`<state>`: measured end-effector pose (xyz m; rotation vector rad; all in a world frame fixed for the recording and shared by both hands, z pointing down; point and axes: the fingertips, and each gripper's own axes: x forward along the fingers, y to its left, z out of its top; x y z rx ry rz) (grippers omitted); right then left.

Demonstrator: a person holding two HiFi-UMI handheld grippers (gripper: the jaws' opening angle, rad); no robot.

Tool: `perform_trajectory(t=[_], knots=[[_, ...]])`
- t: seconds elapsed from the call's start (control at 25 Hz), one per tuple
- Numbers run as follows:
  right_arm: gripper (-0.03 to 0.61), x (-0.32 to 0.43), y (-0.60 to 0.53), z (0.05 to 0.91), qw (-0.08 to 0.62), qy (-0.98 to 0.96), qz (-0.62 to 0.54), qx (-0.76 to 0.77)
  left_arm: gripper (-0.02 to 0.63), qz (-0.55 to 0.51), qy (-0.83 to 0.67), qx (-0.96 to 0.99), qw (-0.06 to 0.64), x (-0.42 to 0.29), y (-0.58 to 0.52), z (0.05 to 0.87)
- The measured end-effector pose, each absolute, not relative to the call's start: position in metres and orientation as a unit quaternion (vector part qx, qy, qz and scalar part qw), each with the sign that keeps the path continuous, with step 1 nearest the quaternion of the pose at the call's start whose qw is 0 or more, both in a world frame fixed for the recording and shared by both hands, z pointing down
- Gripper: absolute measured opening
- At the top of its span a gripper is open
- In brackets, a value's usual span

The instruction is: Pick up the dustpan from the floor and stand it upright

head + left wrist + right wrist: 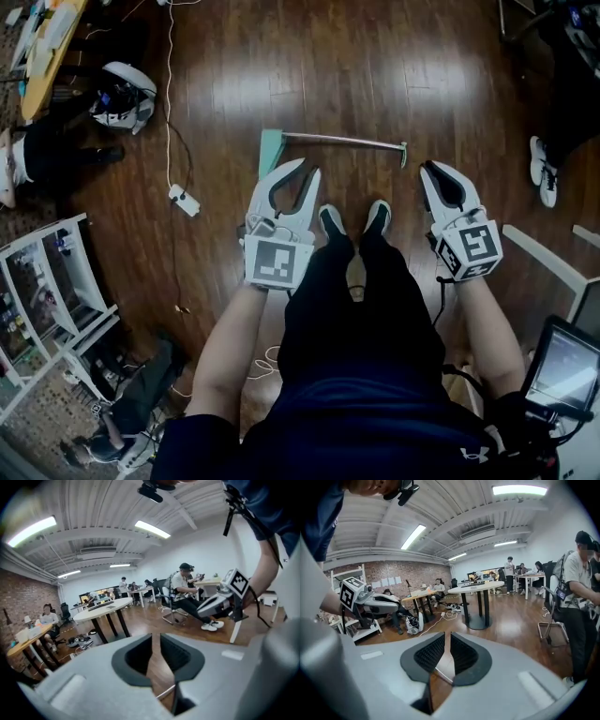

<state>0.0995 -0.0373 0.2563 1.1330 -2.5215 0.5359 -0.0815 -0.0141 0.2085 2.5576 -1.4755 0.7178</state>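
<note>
I was at the reach, the first step: nothing had been picked up. The teal plastic dustpan (271,156) lay flat on the dark wooden plank floor (375,75) just ahead of my shoes. Its long thin metal handle (342,141) stretched sideways to the right, ending near the tip of my right tool.

My left gripper (309,169) hung above the pan end. Its own view showed the jaws a narrow way apart, with only floor and a pale thin bar, probably the handle, seen through the gap. My right gripper (431,171) hung over the far end of the handle. Its jaws were likewise slightly parted and closed on nothing.

Both forearms were stretched forward and down, one on each side of my legs. The grippers pointed ahead and tilted toward the floor, their marker cubes turned up toward my head.

As I judged it, the next move called for wider jaws and a lower reach. I would then close on the handle and lift that end so the pan could pivot onto its base. The handle was thin and lay close to the floor, so a shallow grab could slip off it.
</note>
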Motion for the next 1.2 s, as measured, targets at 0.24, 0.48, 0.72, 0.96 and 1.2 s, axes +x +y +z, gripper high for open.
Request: perform_trajectory(t=[0.24, 0.48, 0.72, 0.96, 1.2], knots=[[0.057, 0.126, -0.063, 0.338, 0.191, -0.869, 0.193, 0.414, 0.064, 0.273, -0.407, 0.87, 0.054, -0.06, -0.046, 0.318], [0.073, 0.133, -0.078, 0.428, 0.212, -0.854, 0.21, 0.427, 0.064, 0.282, -0.39, 0.873, 0.079, -0.064, -0.064, 0.41], [0.087, 0.144, -0.092, 0.524, 0.218, -0.843, 0.225, 0.437, 0.074, 0.301, -0.378, 0.873, 0.075, -0.061, -0.071, 0.499], [0.094, 0.161, -0.098, 0.592, 0.231, -0.839, 0.226, 0.437, 0.075, 0.307, -0.354, 0.881, 0.064, -0.053, -0.088, 0.56], [0.098, 0.175, -0.106, 0.651, 0.231, -0.829, 0.241, 0.449, 0.078, 0.319, -0.334, 0.886, 0.049, -0.062, -0.109, 0.613]])
